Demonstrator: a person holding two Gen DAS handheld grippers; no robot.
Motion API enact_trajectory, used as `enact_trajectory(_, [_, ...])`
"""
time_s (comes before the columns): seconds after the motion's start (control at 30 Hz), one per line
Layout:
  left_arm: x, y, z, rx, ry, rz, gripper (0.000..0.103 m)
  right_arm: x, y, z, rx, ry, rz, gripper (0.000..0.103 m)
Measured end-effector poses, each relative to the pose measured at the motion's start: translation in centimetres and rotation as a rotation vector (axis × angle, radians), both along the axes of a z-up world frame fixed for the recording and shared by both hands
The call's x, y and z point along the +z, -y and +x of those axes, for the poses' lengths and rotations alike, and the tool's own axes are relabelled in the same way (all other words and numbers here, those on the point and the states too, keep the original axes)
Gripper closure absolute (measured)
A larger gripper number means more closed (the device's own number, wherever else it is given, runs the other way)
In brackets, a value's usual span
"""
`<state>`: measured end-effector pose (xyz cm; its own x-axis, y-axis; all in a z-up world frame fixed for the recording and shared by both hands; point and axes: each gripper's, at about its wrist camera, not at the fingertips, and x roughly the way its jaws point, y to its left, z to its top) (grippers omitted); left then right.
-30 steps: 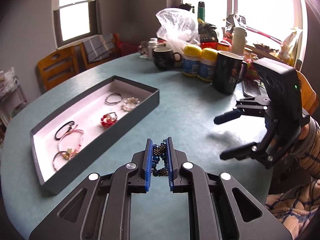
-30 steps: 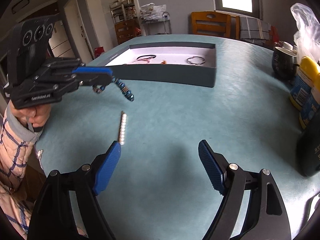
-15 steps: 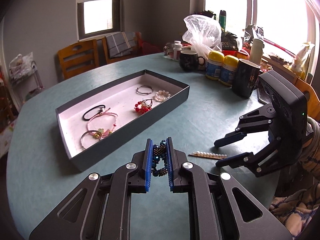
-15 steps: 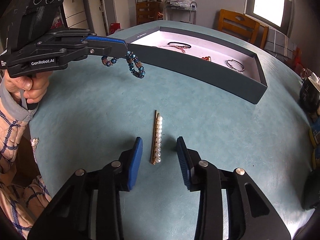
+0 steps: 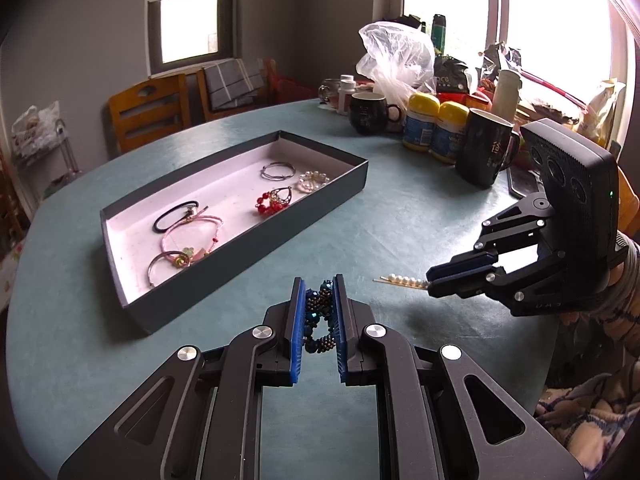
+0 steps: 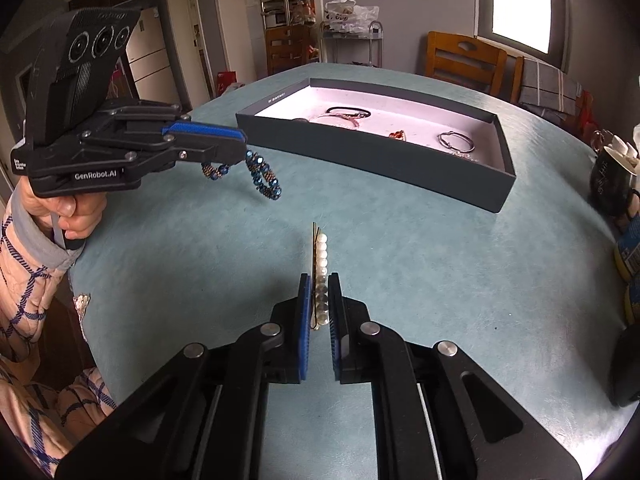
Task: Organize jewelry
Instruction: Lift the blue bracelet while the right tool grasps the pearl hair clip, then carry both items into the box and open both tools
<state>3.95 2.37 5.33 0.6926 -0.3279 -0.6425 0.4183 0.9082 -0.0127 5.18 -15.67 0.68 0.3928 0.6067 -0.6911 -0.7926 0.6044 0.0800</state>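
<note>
Pearl hairpin point(image 6: 320, 268) sits pinched in the right gripper point(image 6: 319, 280) low over the table point(image 6: 400, 248); left gripper point(image 5: 318, 300) clamps the beaded bracelet point(image 5: 318, 316) (dangling freely). Best carry both level over the tray point(image 5: 328, 204) wall before releasing.

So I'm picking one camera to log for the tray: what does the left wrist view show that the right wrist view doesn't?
Only the left wrist view shows the whole tray floor: black hair tie, pink cord bracelets, red earring, pearl flower brooch.

Only the right wrist view shows the blue beaded bracelet dangling below the left gripper.

Both show the tray and the pearl hair clip pinched in the right gripper.
</note>
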Motion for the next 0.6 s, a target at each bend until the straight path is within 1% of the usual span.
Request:
enact_trajectory(0.2, [0.2,0.8,0.1,-0.019,0.004,0.002,0.089,1.3,1.7,0.9,-0.045,0.011,0.073,0.095])
enact_trajectory(0.4, [0.8,1.0,0.4,-0.017,0.016,0.006,0.089,1.7,2.8,1.7,-0.073,0.026,0.079,0.095])
enact_trajectory(0.6, [2.0,0.6,1.5,0.008,0.027,0.005,0.089,3.1,2.9,2.7,-0.08,0.064,0.084,0.095])
